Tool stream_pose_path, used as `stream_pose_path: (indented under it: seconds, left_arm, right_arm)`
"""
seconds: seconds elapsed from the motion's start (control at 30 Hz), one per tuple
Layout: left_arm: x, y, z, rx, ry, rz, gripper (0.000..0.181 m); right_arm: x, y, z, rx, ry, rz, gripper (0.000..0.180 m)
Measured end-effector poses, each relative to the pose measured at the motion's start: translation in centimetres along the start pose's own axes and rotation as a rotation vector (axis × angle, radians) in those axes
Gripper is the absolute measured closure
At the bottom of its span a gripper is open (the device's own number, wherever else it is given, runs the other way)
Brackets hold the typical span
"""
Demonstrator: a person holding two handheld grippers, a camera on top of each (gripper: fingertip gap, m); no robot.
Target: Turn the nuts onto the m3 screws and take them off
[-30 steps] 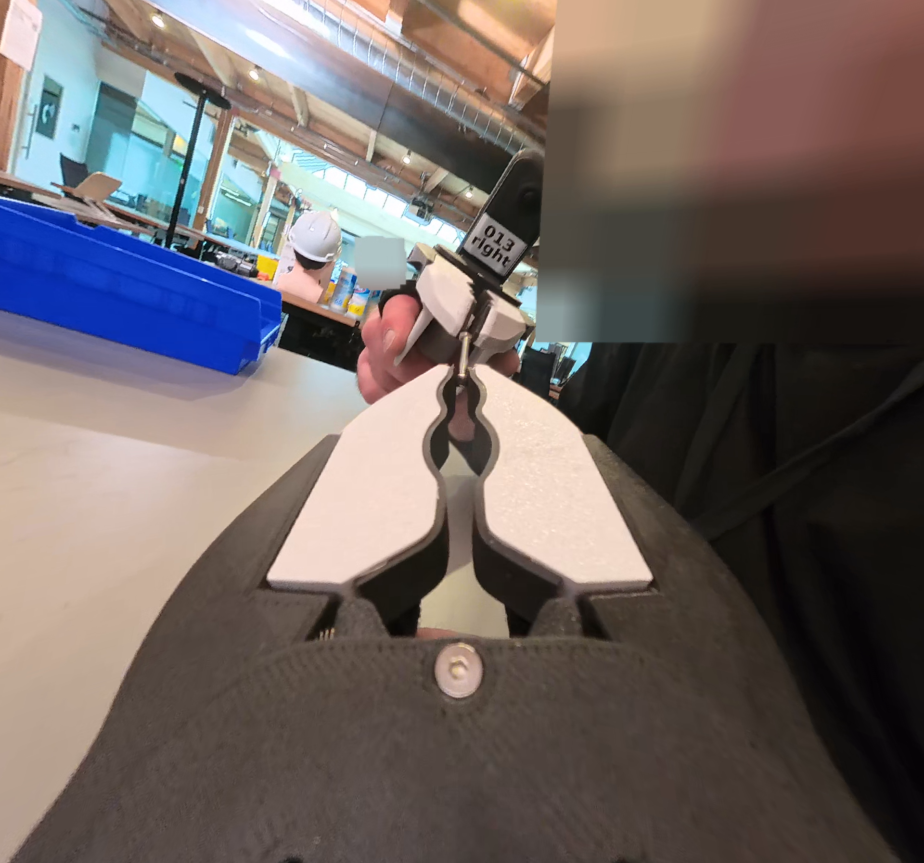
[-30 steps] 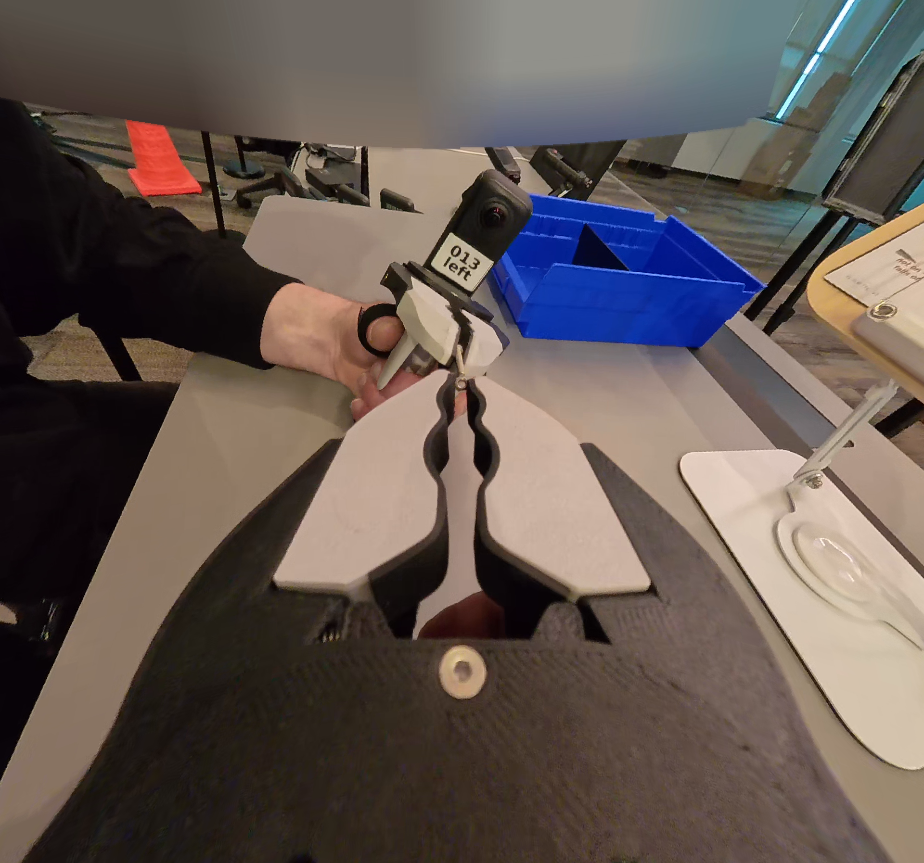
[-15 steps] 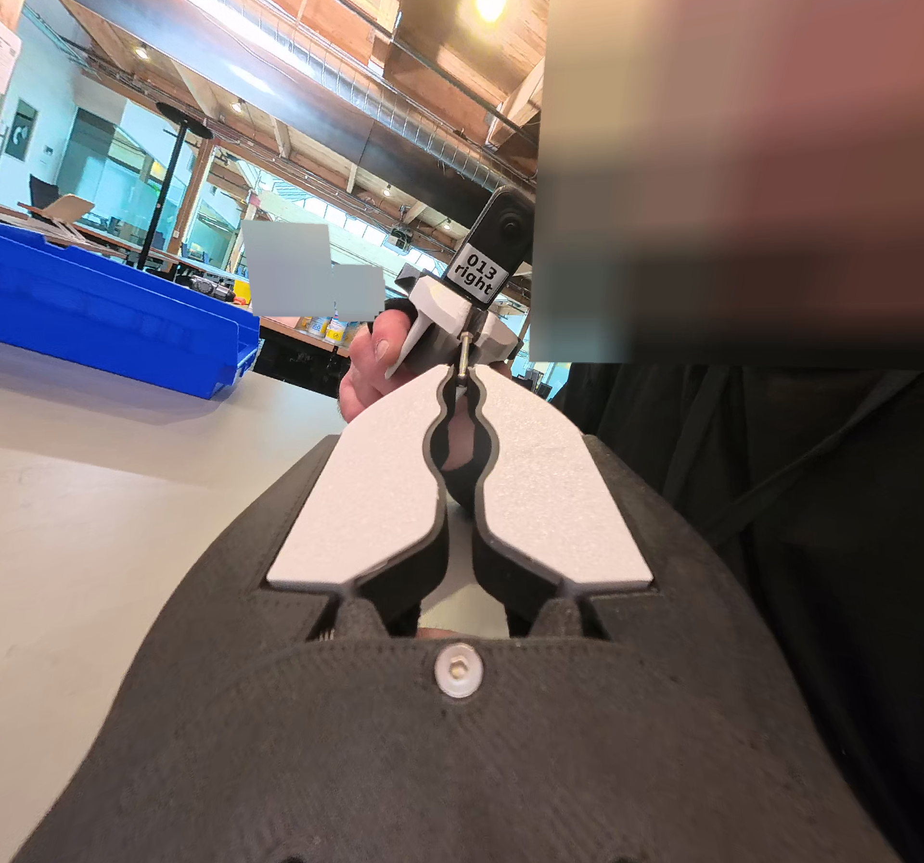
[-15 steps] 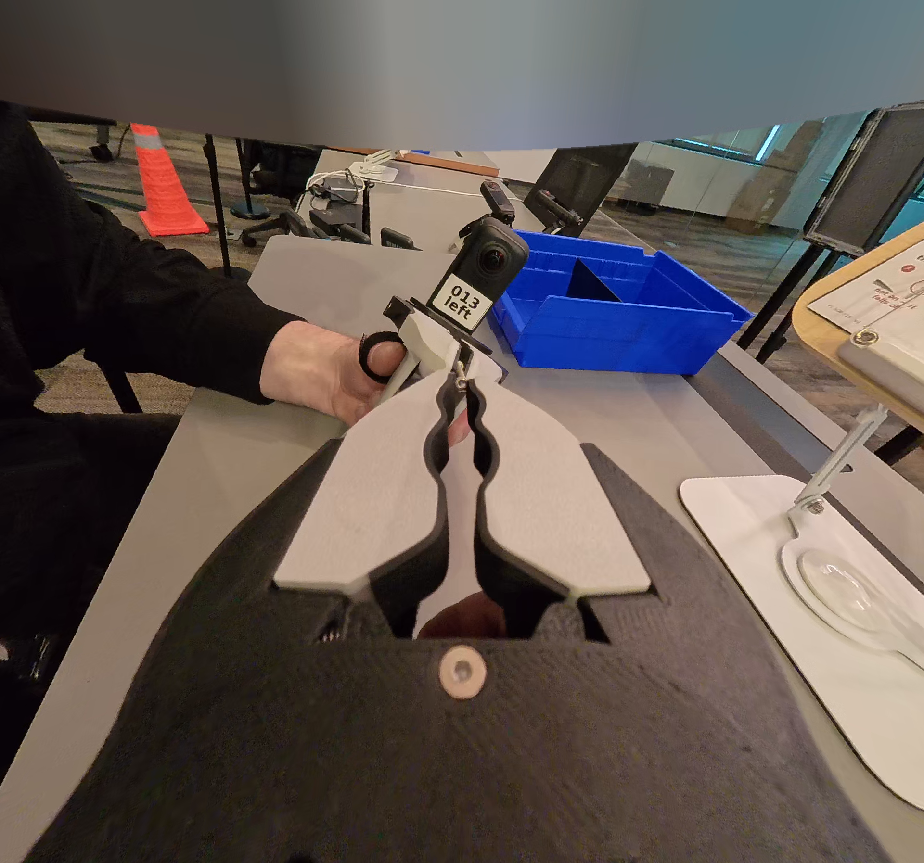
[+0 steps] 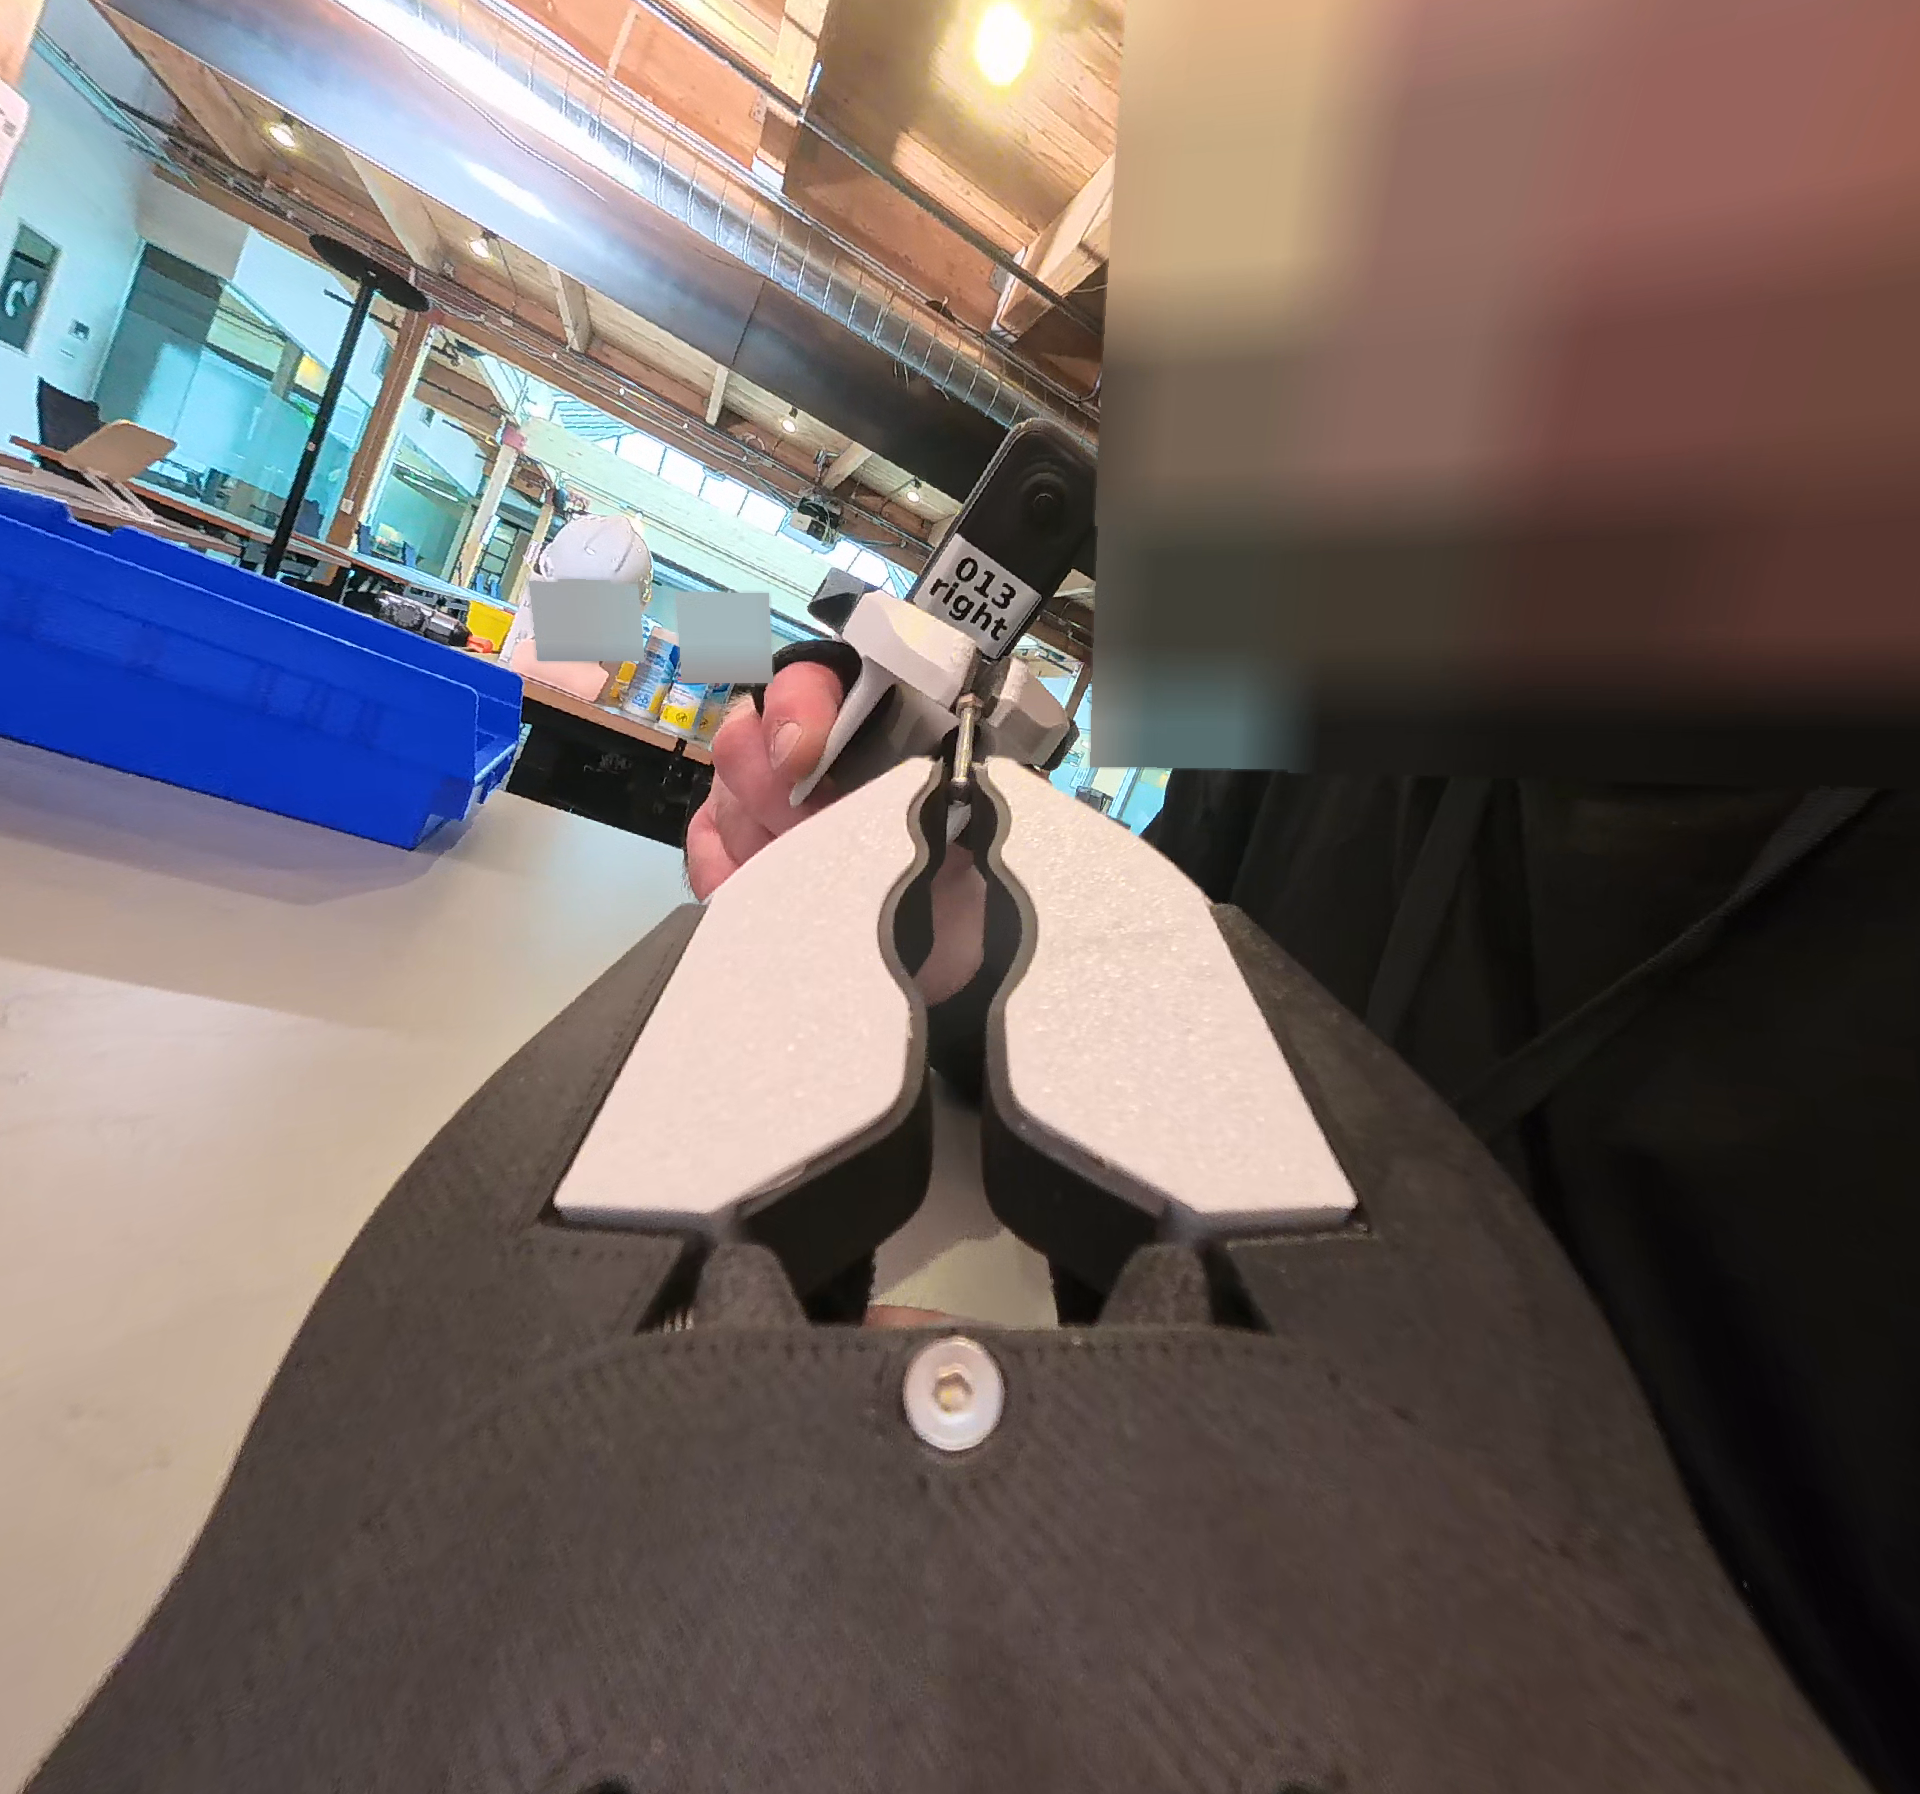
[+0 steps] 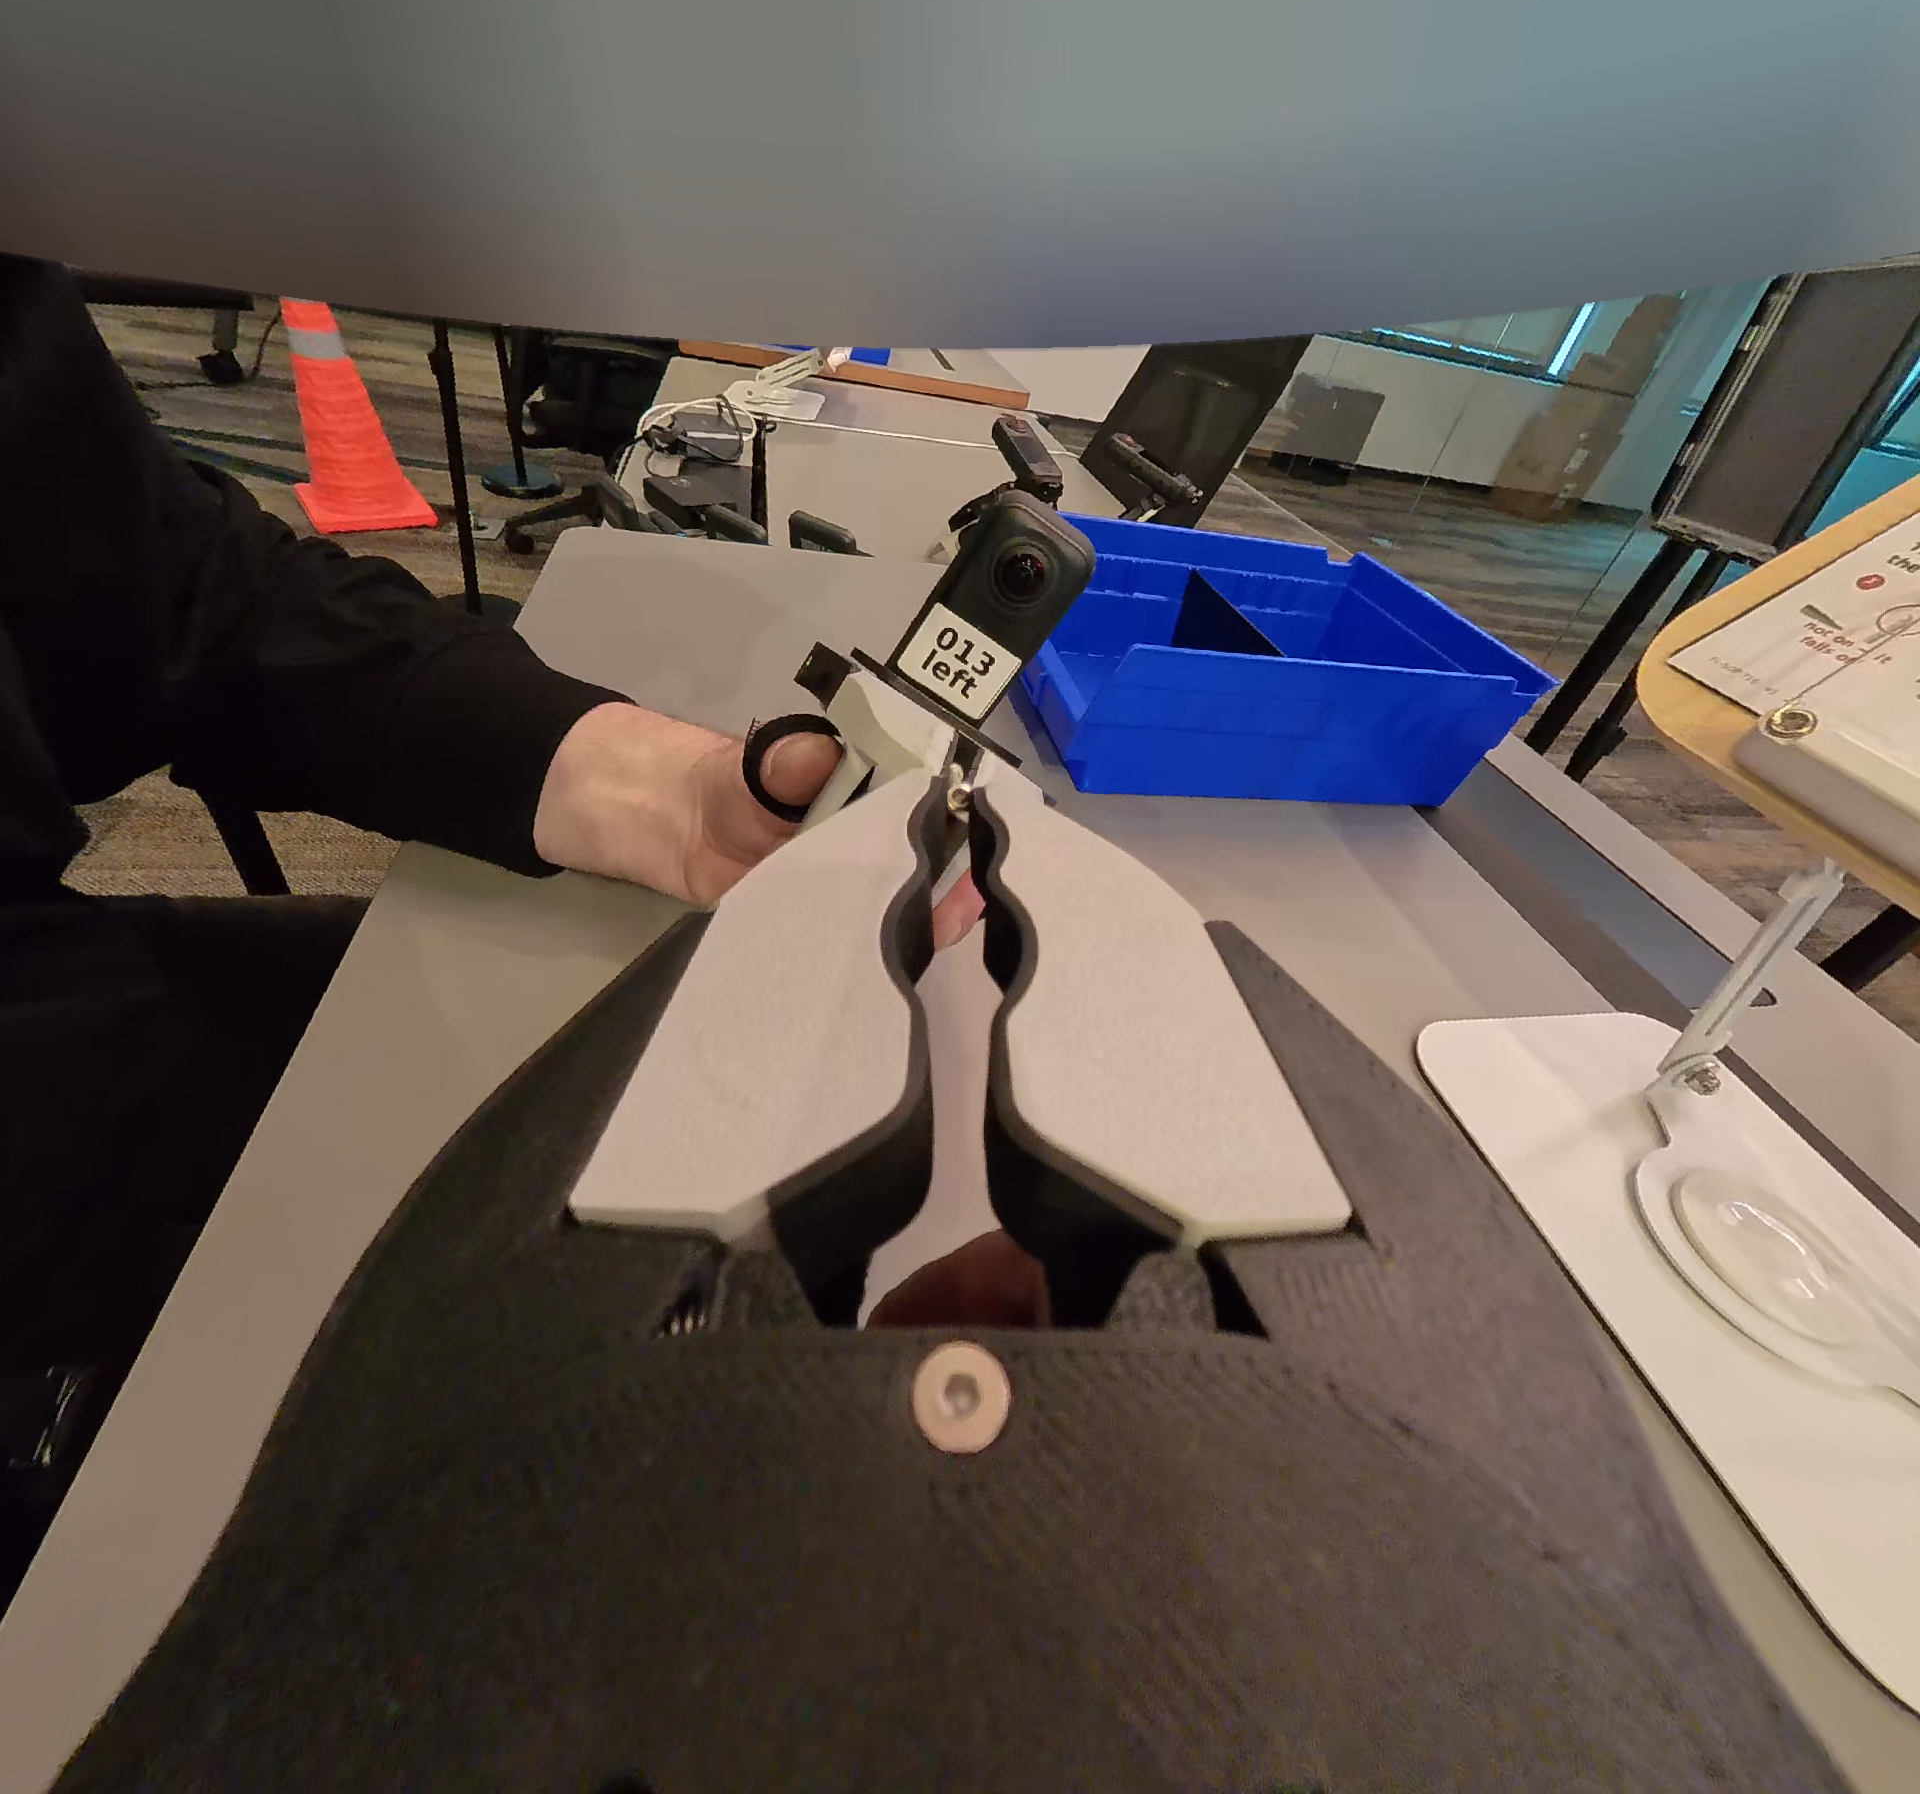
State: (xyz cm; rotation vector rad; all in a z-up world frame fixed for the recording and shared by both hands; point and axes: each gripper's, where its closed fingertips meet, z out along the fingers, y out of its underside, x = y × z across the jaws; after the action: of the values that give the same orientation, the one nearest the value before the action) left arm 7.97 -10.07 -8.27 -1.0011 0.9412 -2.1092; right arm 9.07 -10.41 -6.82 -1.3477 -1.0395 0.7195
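L hand-held gripper (image 5: 958,788) and R hand-held gripper (image 6: 961,799) are meeting tip-to-tip above the table (image 6: 665,601), both clamping narrow on one screw (image 5: 966,738); nut too small to tell. Blue bin (image 6: 1278,695) is sitting at far edge.

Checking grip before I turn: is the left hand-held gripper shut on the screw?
Shut on something: the left hand-held gripper tips pinch the screw end; nut or threads, cannot tell.
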Motion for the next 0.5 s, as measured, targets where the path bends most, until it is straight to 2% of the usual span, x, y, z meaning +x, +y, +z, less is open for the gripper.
stream_pose_path:
  seconds: [0.5]
  left_arm:
    - [0.2, -0.9, 0.3, 0.076, 0.022, -0.018, 0.177]
  right_arm:
    - [0.4, -0.9, 0.0, 0.079, 0.042, 0.005, 0.180]
